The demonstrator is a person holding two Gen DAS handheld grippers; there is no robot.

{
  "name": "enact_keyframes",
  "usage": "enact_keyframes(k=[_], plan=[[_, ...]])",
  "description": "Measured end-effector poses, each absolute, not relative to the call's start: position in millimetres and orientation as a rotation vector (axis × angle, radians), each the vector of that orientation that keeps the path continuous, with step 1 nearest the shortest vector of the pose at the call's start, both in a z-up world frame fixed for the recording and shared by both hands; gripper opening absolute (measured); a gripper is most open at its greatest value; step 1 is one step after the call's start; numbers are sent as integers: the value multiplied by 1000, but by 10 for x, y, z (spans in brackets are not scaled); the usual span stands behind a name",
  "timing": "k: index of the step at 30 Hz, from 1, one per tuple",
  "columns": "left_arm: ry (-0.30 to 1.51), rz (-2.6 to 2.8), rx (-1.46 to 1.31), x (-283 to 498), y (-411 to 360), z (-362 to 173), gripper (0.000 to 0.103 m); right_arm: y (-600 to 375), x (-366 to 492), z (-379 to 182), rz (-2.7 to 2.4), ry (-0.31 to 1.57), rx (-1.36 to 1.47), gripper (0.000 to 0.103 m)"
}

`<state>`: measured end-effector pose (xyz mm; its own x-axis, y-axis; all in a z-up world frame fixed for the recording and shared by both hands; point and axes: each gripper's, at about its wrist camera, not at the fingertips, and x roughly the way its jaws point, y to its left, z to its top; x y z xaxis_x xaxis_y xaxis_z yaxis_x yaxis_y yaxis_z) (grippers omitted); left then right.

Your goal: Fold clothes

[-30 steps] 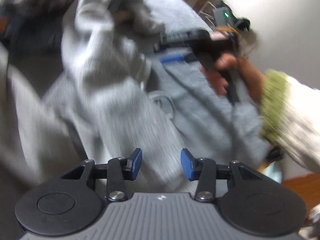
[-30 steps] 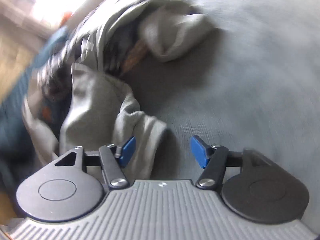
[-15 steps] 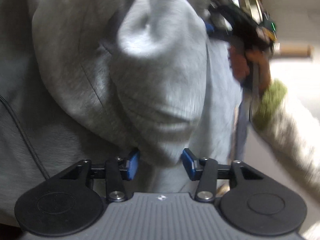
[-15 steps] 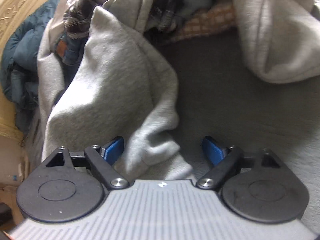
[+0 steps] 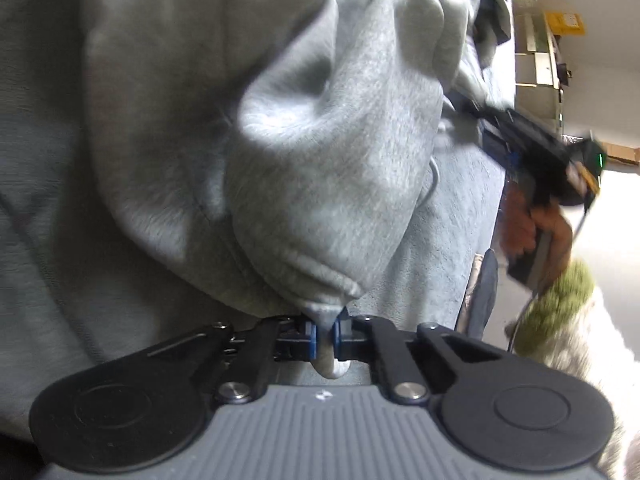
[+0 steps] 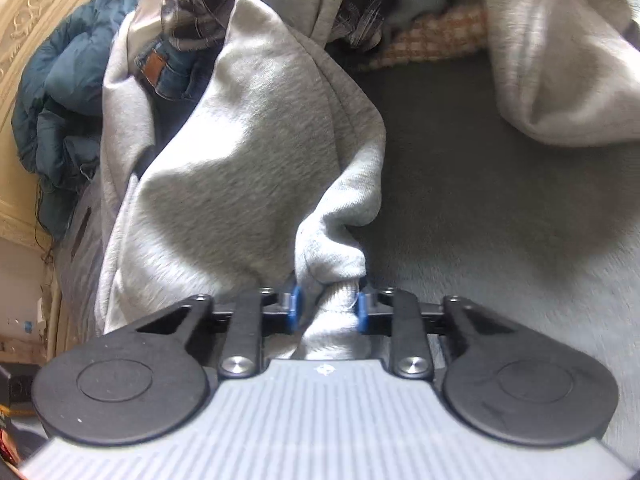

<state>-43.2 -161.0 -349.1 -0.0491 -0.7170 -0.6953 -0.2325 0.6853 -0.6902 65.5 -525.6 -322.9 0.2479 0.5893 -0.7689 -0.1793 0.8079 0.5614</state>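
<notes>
Left gripper [image 5: 325, 334] pinches a thin edge of the grey sweatshirt [image 5: 320, 152]; right gripper [image 6: 327, 312] is closing on a thick bunched wad. Sweatshirt lies crumpled on the bed [image 6: 500, 184] by the clothes pile [image 6: 172, 60]. Risks: thin edge slipping, wad snagging neighbouring garments on lift.

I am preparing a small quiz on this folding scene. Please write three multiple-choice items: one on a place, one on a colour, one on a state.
1. Where do the jeans lie?
A. in the pile behind the grey sweatshirt
B. in the left claw
C. on the floor

2. What colour are the claw pads?
A. red
B. blue
C. white

3. What is between the right claw pads?
A. nothing
B. a cord
C. grey fabric

Answers: 1 A, they show among the heaped clothes; 2 B, both pads are blue; 3 C, a bunch of fabric sits between them.
</notes>
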Motion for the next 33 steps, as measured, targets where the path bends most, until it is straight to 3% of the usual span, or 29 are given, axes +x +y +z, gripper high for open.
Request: enact_keyframes(k=[5,12,16,19,22,26,28,30,33], plan=[[1544,-423,-706,-294,-1074,-3065,7,-5533,179,-3044,513,1198,552,18],[1360,-307,-569,160,-164,-2445,5,-5017,-436,-2864,571,1243,759,16],[1225,-229,-461,628,190,-2359,5,-4468,-528,-2962,659,1265,906,16],[1206,-166,-483,967,381,-2593,6,-4004,-442,-3120,709,1270,985,16],[1191,-93,-486,1003,488,-2760,11,-3709,-328,-3352,644,1277,1076,16],[1118,-33,-516,633,583,-2680,38,-3601,-273,-3703,497,1383,1199,23],[1077,-5,-528,330,486,-2572,40,-3628,-268,-3705,477,1410,1210,28],[1055,14,-586,9,441,-2534,43,-3665,-232,-3630,469,1438,1152,42],[1087,-46,-744,-277,515,-2686,43,-3744,-186,-3576,458,1456,1111,41]])
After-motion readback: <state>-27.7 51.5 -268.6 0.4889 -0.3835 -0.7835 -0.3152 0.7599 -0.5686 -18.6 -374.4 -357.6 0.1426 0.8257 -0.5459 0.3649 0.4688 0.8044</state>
